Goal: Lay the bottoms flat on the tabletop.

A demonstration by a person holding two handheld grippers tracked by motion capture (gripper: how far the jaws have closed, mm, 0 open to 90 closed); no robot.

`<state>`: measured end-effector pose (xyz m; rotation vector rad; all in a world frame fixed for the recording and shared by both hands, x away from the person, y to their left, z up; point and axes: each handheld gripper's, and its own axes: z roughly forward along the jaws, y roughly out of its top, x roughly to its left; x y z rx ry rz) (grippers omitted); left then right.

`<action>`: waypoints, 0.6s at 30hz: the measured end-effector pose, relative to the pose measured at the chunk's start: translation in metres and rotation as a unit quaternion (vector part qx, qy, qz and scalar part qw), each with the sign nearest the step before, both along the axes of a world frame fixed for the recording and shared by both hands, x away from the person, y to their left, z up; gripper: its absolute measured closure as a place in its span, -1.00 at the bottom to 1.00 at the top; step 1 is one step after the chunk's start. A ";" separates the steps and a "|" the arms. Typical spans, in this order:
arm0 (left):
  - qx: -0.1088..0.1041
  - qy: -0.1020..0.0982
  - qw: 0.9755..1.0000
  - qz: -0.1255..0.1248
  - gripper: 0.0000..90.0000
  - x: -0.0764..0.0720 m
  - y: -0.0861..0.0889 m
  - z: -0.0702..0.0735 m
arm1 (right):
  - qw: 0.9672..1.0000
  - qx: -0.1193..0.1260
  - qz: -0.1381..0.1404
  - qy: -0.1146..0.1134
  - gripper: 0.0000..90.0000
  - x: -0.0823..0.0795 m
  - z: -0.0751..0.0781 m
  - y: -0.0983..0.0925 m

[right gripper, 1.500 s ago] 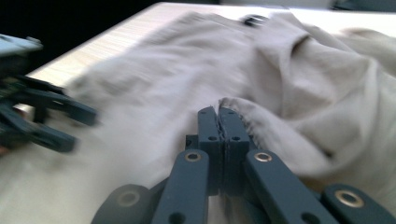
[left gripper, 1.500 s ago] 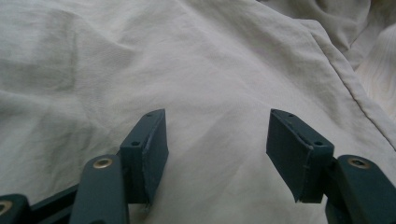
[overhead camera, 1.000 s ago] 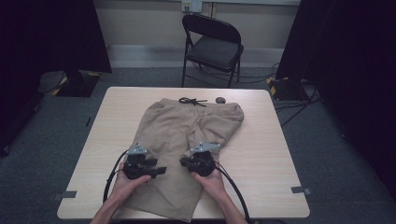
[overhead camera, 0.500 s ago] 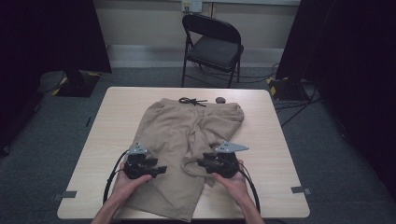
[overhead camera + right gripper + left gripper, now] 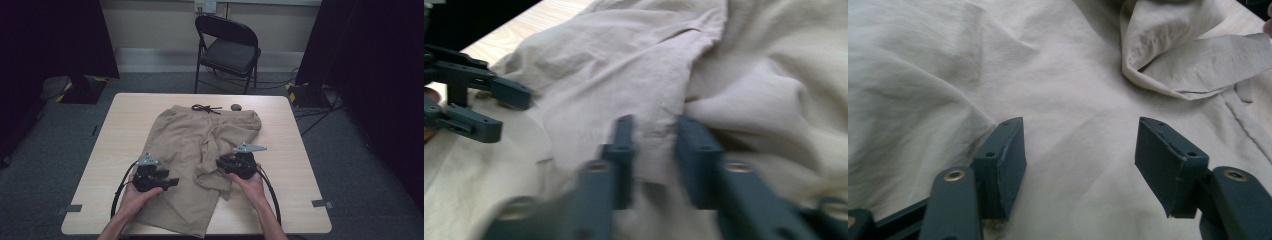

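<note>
Shorts lie flat under both our grippers; our right gripper, jaws just closing, now pinches a fold of leg fabric and has dragged it sideways, while our left gripper hovers released beside it.

Bare table flanking shorts

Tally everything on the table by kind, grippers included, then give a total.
Beige shorts: 1
Small dark round object by the waistband, too small to identify: 1
Grippers: 2, the left gripper open over the cloth, the right gripper closing on a fold of the shorts
Total: 4
</note>
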<state>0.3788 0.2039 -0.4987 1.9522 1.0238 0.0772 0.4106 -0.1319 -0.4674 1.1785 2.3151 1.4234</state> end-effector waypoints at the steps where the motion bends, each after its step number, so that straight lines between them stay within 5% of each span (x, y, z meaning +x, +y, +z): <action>1: 0.003 0.001 1.000 -0.004 -0.17 0.000 -0.001 0.001 | 1.000 0.004 0.001 -0.007 0.94 0.000 0.001 0.001; 8: 0.004 0.000 1.000 -0.010 -0.17 -0.001 -0.005 0.001 | 0.999 0.023 -0.023 -0.020 0.97 0.009 0.017 -0.016; 10: 0.004 -0.001 1.000 -0.010 -0.17 -0.001 -0.006 0.001 | 0.999 0.024 -0.020 -0.009 0.43 0.008 0.014 -0.020; 12: 0.006 -0.001 1.000 -0.011 -0.16 -0.001 -0.005 0.001 | 1.000 0.019 -0.018 -0.005 0.24 0.006 0.009 -0.019; 18: 0.002 -0.001 1.000 -0.013 -0.16 -0.001 -0.006 0.000 | 1.000 0.019 -0.009 0.019 -0.01 0.008 -0.007 -0.004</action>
